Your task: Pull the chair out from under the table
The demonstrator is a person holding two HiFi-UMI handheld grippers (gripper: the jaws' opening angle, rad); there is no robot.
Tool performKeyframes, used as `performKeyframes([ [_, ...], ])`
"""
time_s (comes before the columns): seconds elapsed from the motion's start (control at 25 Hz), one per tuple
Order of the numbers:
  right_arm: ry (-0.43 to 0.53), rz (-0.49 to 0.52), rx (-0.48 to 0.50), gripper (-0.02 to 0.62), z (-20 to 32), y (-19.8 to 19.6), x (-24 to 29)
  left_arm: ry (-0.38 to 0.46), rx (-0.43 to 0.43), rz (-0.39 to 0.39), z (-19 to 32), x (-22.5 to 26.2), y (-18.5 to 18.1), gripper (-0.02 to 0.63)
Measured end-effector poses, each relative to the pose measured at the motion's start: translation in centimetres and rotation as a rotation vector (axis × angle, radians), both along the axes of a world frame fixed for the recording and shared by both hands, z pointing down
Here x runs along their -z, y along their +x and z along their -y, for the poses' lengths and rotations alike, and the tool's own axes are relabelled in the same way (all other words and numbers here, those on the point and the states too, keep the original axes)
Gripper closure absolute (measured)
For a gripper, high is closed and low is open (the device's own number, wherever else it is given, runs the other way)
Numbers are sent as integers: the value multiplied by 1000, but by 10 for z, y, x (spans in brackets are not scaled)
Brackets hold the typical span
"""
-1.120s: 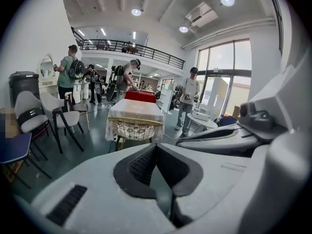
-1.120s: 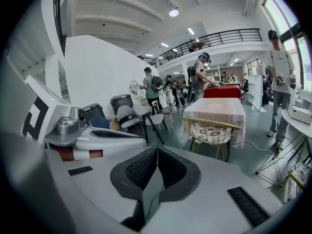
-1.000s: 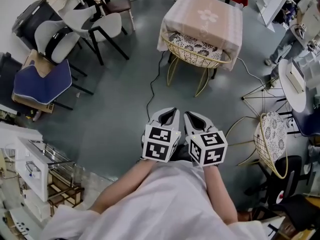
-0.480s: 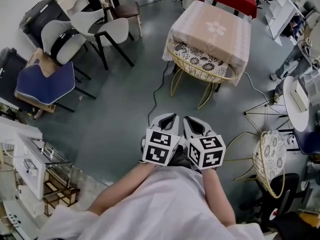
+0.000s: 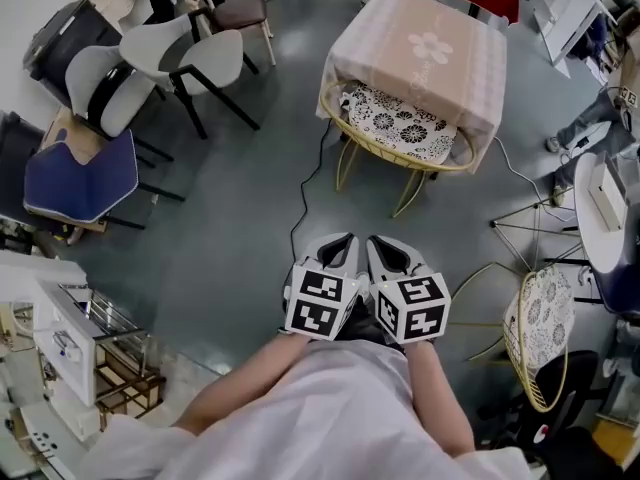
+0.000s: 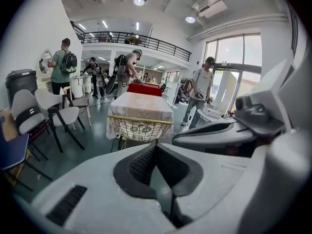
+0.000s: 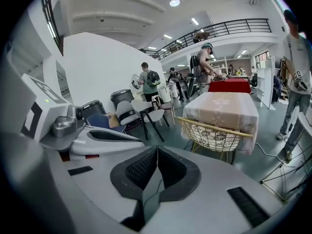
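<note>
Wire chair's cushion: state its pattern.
Cushion: white with black floral print, best in the head view.

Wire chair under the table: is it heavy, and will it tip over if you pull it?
The chair is probably light: it is mostly open wire on thin legs. It should slide fairly easily on the smooth floor, though pulling high on its back might tip it. The cloth hanging over it could snag.

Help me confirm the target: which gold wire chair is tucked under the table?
The gold wire chair straight ahead, its seat partly under the pink-clothed square table; the other wire chair stands free on the floor at right.
</note>
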State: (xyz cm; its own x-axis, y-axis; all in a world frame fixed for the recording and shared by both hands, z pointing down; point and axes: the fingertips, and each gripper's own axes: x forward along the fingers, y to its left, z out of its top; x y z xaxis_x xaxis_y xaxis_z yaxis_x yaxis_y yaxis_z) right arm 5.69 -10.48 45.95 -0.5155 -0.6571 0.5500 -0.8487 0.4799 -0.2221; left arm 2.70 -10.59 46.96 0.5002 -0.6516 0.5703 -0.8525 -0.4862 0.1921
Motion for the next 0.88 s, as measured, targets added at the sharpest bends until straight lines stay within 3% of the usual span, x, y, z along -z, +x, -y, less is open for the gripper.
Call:
performKeyframes([
  [0.4,-24,9,-8,592,67,34,-11,-26,-15,59,69,-8,22,601],
  [0.88,7,22,13,592,112,62,-2,27,-13,147,120,3,37,601],
])
